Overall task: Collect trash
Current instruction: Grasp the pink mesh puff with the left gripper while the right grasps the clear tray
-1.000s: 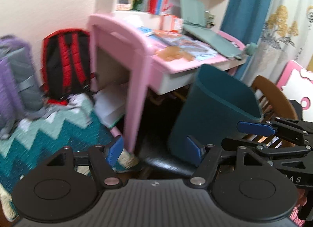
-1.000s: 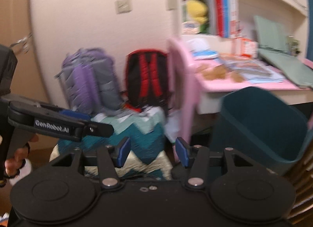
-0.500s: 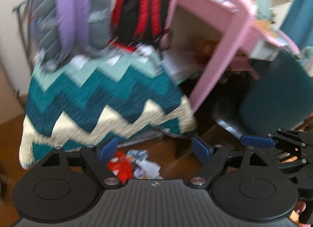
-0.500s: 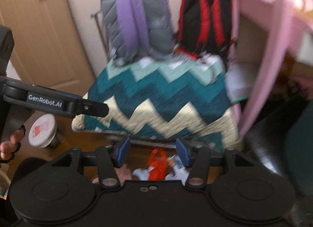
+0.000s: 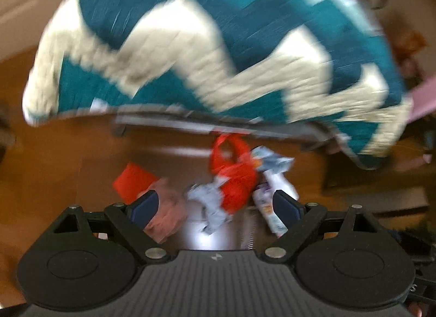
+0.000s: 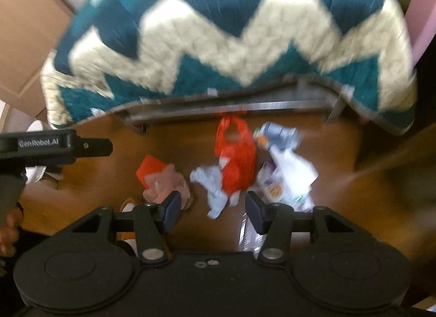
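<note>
L gripper (image 5: pixel 215 206) wide open, nothing between the jaws; hovers above floor (image 5: pixel 68 180), aimed down at the trash cluster. R gripper (image 6: pixel 214 205) open at approx. medium width, also empty, over the same cluster. L unit's finger shows at left edge of R view. Both views motion-blurred.

Between/just beyond jaws: red plastic bag (image 5: pixel 234 175), crumpled; handle loop points away from grippers, toward the zigzag blanket (image 5: pixel 218 44). Long axis runs roughly near-to-far, i.e. along gripper fingers. Touching it on the left, pale crumpled paper (image 5: pixel 209 202). To the right, white/printed wrappers (image 5: pixel 275 194), long axis also approx. near-far, slightly slanted. Left: pink wad (image 5: pixel 166 216) against L jaw in view, red card (image 5: pixel 133 183) beside it. All lie on floor near the blanket's hanging edge.

Step (judged): approach, pre-grasp; nothing collected yet. Next move calls for descent onto one piece, prob. bag or paper, jaws set across its short axis, then close. Bin not in view.
</note>
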